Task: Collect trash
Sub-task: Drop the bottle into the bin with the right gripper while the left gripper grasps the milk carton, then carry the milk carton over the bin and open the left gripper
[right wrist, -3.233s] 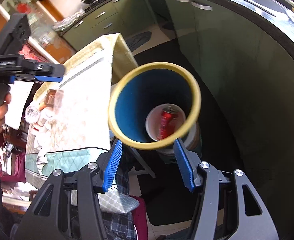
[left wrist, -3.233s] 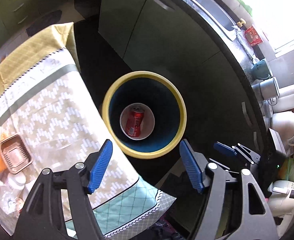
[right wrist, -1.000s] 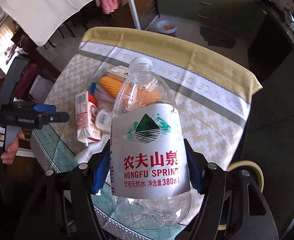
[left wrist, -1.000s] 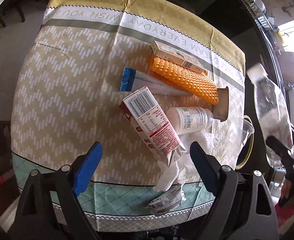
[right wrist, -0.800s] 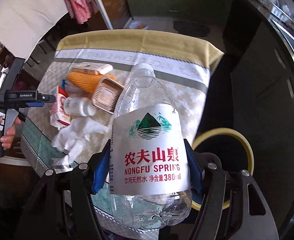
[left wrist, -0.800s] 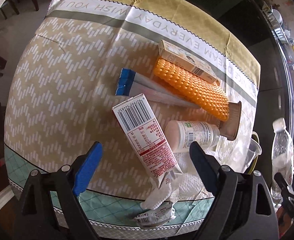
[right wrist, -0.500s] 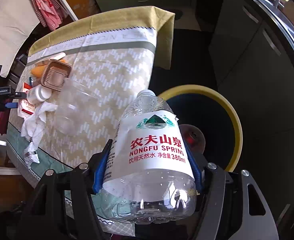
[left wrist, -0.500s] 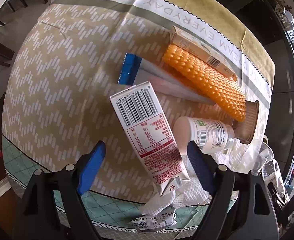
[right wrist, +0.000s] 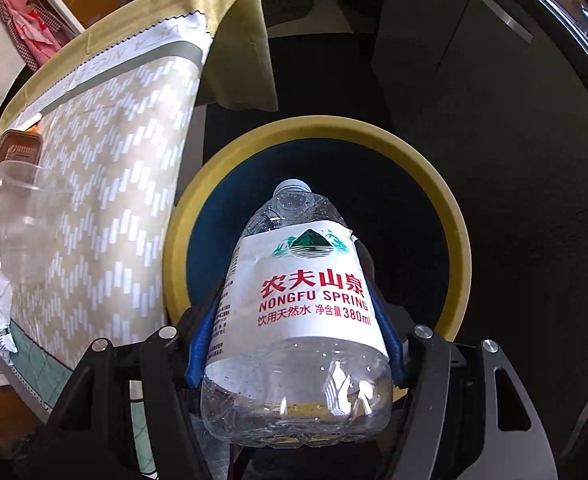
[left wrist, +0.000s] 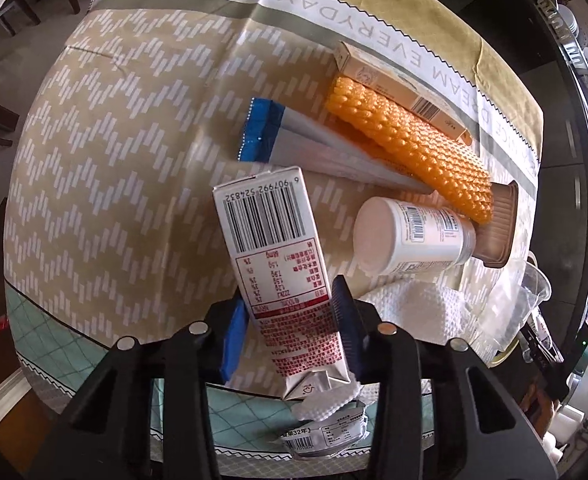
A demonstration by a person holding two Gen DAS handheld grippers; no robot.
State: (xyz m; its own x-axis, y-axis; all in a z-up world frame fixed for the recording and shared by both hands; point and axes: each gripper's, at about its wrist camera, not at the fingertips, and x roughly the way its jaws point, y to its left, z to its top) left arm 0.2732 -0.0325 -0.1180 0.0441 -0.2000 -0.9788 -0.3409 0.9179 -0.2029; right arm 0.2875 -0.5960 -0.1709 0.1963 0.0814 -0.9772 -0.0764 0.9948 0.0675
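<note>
My left gripper point(left wrist: 289, 320) is shut on a white and red carton point(left wrist: 277, 256) with a barcode, at the near edge of the table. Around it lie a white pill bottle point(left wrist: 410, 236), an orange bubble wrap roll point(left wrist: 406, 148), a blue-ended wrapper point(left wrist: 294, 140), a slim cardboard box point(left wrist: 398, 88), a brown tray point(left wrist: 498, 224) and white paper towel point(left wrist: 410, 304). My right gripper point(right wrist: 294, 320) is shut on an empty clear water bottle point(right wrist: 302, 304), held neck-down over the yellow-rimmed blue bin point(right wrist: 434, 184).
A clear plastic cup point(right wrist: 21, 216) and the brown tray point(right wrist: 15, 148) sit on the patterned tablecloth point(right wrist: 113, 184) left of the bin. A small packet point(left wrist: 326, 436) lies at the table's near edge. Dark green cabinets point(right wrist: 474, 60) stand behind the bin.
My left gripper has moved in and closed on the carton. My right gripper has swung the bottle from over the table to above the bin and tilted it neck-down.
</note>
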